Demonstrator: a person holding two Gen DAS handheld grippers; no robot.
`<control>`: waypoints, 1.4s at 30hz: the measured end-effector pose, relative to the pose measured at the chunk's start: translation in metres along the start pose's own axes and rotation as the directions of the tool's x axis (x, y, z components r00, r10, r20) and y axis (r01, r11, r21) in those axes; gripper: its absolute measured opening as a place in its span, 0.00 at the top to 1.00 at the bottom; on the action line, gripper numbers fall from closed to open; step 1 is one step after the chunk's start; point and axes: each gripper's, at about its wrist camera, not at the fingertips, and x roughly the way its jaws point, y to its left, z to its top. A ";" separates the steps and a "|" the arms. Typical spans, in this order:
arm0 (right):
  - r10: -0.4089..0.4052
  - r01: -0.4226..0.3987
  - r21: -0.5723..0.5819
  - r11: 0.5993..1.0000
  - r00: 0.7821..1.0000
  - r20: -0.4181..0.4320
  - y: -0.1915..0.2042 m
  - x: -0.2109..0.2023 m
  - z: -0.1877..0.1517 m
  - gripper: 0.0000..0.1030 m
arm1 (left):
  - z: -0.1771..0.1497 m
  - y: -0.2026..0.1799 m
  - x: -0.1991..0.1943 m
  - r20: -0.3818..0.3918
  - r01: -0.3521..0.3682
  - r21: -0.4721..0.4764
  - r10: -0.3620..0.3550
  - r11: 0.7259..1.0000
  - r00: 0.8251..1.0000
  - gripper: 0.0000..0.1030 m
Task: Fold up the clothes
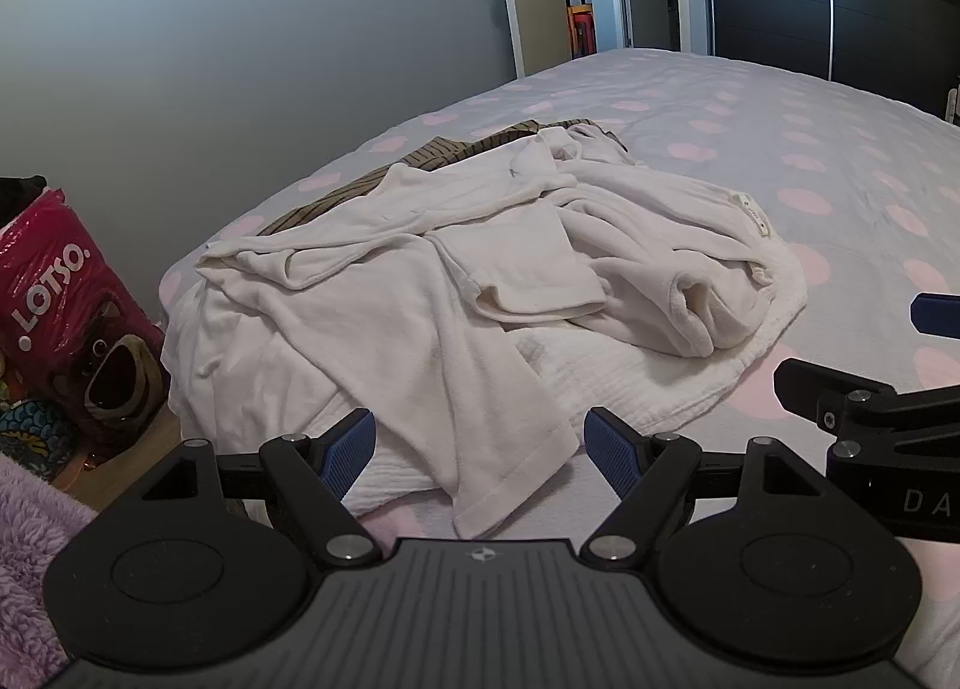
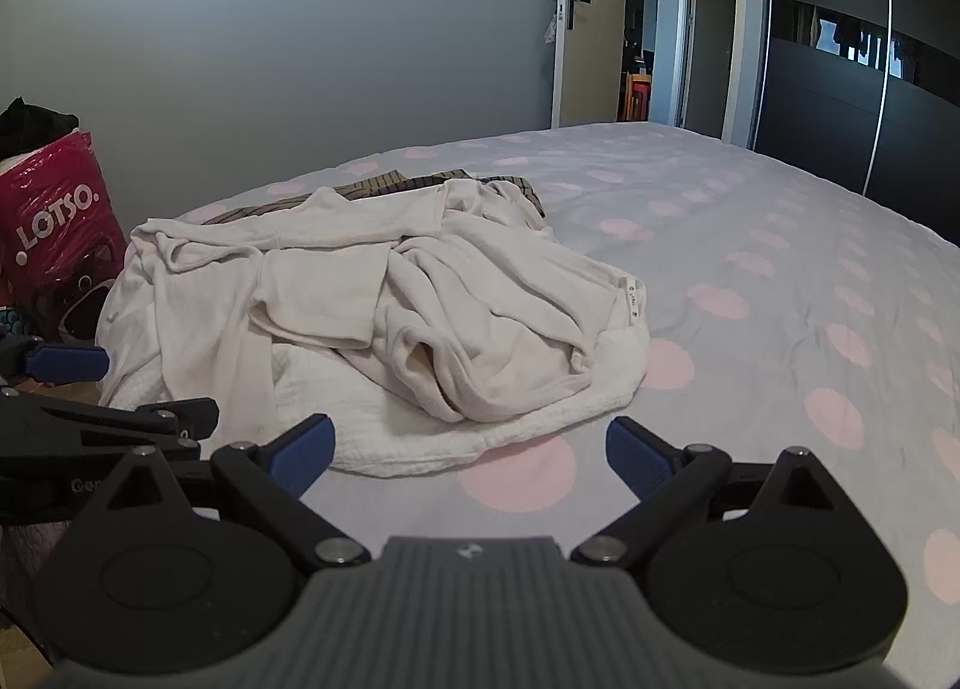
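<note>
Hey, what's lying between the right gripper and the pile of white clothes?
Nothing: only bare polka-dot bedsheet separates the open right gripper from the white clothes pile, seen in the right wrist view.

Bed (image 2: 780, 281) right of clothes pile (image 2: 372, 317): wide bare polka-dot cover, open passage out to far edge. Near strip before right gripper (image 2: 471, 452) bare, jaws spread, nothing between. Left gripper (image 1: 480, 449) jaws spread over hanging white hem; pile heaps straight ahead, blocks forward path. Striped brown garment (image 1: 360, 179) behind pile, near bed's far-left edge. Pink LOTSO bag (image 1: 66, 299) on floor just beside bed corner, crowds left side. Grippers close side by side, little room between them.
</note>
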 end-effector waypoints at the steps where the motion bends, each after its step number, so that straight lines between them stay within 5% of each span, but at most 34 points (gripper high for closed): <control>1: 0.000 0.000 0.000 1.000 1.000 -0.001 0.000 0.000 0.000 0.05 | 0.000 0.000 0.000 0.000 0.000 0.000 0.000 1.000 1.000 0.26; 42: 0.005 -0.005 0.028 1.000 1.000 -0.019 -0.016 0.014 0.005 0.05 | 0.015 -0.005 0.018 -0.020 0.047 -0.021 -0.047 0.999 0.999 0.29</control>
